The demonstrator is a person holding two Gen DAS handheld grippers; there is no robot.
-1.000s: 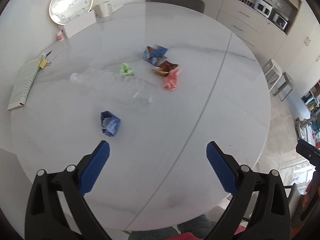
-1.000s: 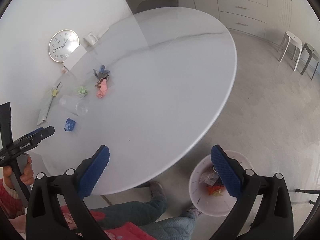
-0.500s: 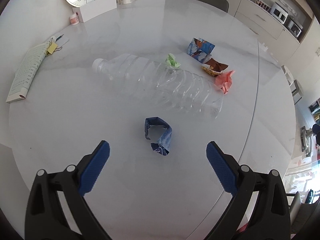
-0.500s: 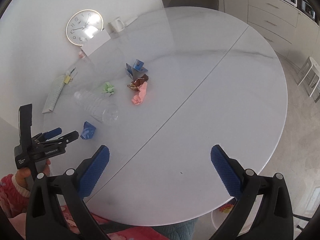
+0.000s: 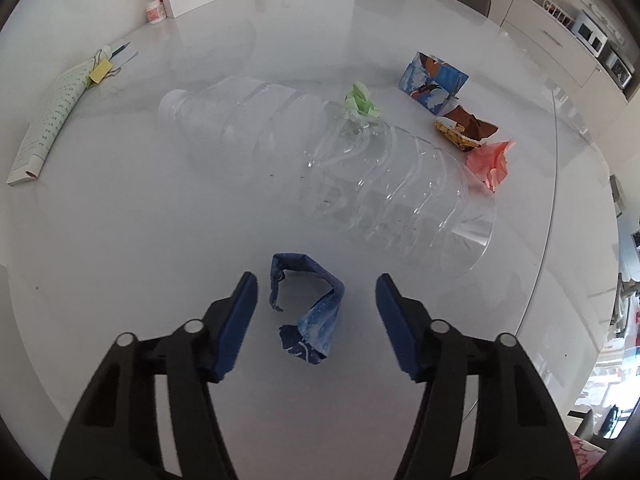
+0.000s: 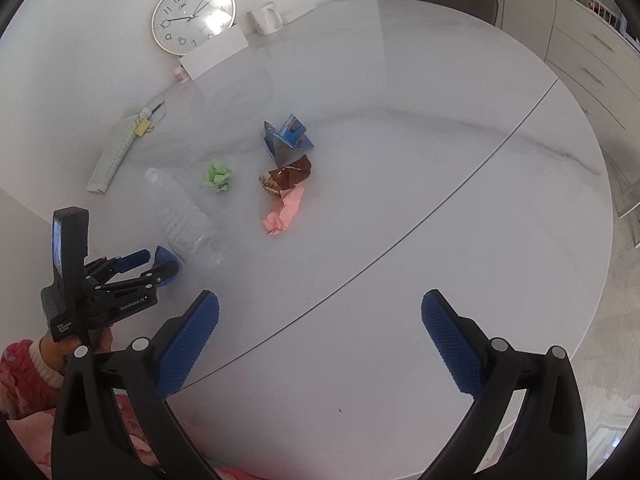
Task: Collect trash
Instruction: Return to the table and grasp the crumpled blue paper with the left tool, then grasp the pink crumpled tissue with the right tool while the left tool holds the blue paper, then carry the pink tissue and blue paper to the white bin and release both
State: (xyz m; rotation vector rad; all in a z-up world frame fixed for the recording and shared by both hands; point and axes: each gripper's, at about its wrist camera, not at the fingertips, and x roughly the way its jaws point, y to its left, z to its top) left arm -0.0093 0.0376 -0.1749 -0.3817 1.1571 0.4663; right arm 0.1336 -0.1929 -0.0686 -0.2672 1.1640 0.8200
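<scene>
Your left gripper point(image 5: 316, 292) points steeply down at the round white desk point(image 5: 120, 240), and its jaws are closing around the crumpled blue wrapper point(image 5: 308, 308), which lies on the desk between the two blue pads; a gap shows on each side of the wrapper, so the pads are not pressing on it. In the right wrist view you can see the same gripper from the side, low over the desk edge, with your hand point(image 6: 68, 344) and a pink patterned sleeve point(image 6: 20, 376) behind it. Just beyond the blue wrapper lies a clear plastic bottle point(image 5: 340, 168) on its side, its capped end toward the far left and its base toward the right. A crumpled green paper point(image 5: 362, 102) sits against the far side of the bottle. Farther right are a folded blue printed carton point(image 5: 434, 82), a brown and gold wrapper point(image 5: 466, 128) just beside it, and a crumpled pink paper point(image 5: 492, 162) touching the brown one and near the bottle's base. Your right gripper point(image 6: 320, 328) hangs over a bare part of the desk near its front edge, its jaws spread wide with nothing between them. At the back of the desk stand a round clock point(image 6: 192, 16), a white box point(image 6: 214, 54) in front of it, and a white mug point(image 6: 266, 18); a ruler-like strip point(image 6: 114, 156) lies at the left.
</scene>
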